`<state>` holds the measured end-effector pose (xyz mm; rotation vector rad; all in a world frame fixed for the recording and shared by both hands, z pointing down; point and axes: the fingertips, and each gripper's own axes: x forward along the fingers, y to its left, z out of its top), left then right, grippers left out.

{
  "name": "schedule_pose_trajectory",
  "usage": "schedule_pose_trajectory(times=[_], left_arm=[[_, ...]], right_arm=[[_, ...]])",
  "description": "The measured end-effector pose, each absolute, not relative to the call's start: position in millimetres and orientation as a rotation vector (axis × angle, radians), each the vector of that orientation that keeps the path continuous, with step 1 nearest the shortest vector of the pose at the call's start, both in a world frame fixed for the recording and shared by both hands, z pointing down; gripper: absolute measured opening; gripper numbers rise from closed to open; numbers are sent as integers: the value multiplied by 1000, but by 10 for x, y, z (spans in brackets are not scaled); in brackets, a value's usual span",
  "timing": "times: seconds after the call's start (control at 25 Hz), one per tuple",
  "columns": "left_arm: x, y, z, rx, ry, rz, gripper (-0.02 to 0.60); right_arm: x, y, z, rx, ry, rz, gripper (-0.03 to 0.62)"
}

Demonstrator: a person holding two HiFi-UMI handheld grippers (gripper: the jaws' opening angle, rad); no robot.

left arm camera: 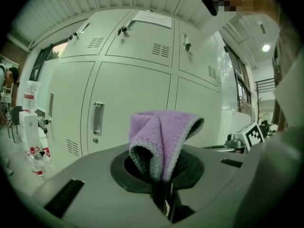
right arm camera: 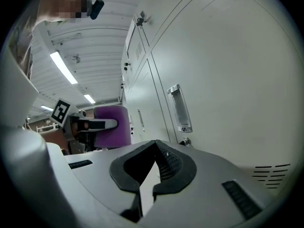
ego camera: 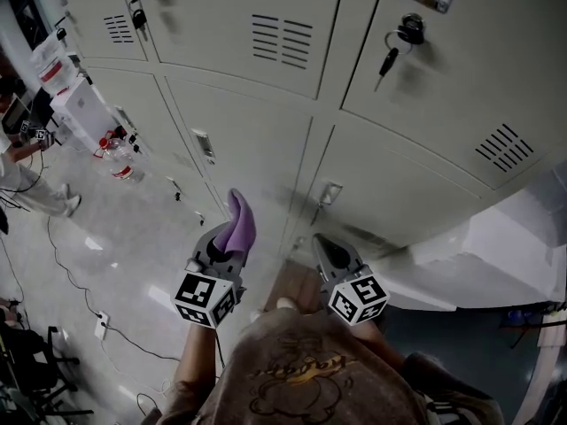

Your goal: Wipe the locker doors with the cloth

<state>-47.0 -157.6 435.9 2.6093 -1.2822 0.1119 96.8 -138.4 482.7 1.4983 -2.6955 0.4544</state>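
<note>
A bank of pale grey locker doors [ego camera: 257,140] fills the upper half of the head view, and both grippers are held a little short of it. My left gripper [ego camera: 225,244] is shut on a folded purple cloth [ego camera: 239,221] that sticks up out of its jaws. The left gripper view has the cloth [left arm camera: 164,136] pinched at its lower end, with a lower locker door [left arm camera: 133,108] and its recessed handle [left arm camera: 97,118] straight ahead. My right gripper [ego camera: 326,248] is shut and holds nothing. Its view looks along a locker door [right arm camera: 223,94] close on the right, past a handle [right arm camera: 178,108].
Keys hang from the locks of two upper doors [ego camera: 393,46] [ego camera: 140,18]. Water bottles [ego camera: 120,159] and a white box [ego camera: 81,106] stand on the floor at left, near a person [ego camera: 19,171] and loose cables [ego camera: 80,299]. A white slab [ego camera: 505,242] lies at right.
</note>
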Motion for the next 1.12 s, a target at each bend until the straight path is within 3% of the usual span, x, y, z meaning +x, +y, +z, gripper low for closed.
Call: schedule_pose_trajectory(times=[0.72,1.12], left_arm=[[-883,-1130,5127,2466,-1478,119,40],[-1131,-1017,5135,2373,-1572,100,40]], right_arm=[[552,-1358,5022,1307,-2743,361,-3],[352,-1316,5100,1220,-2760,371,-3]])
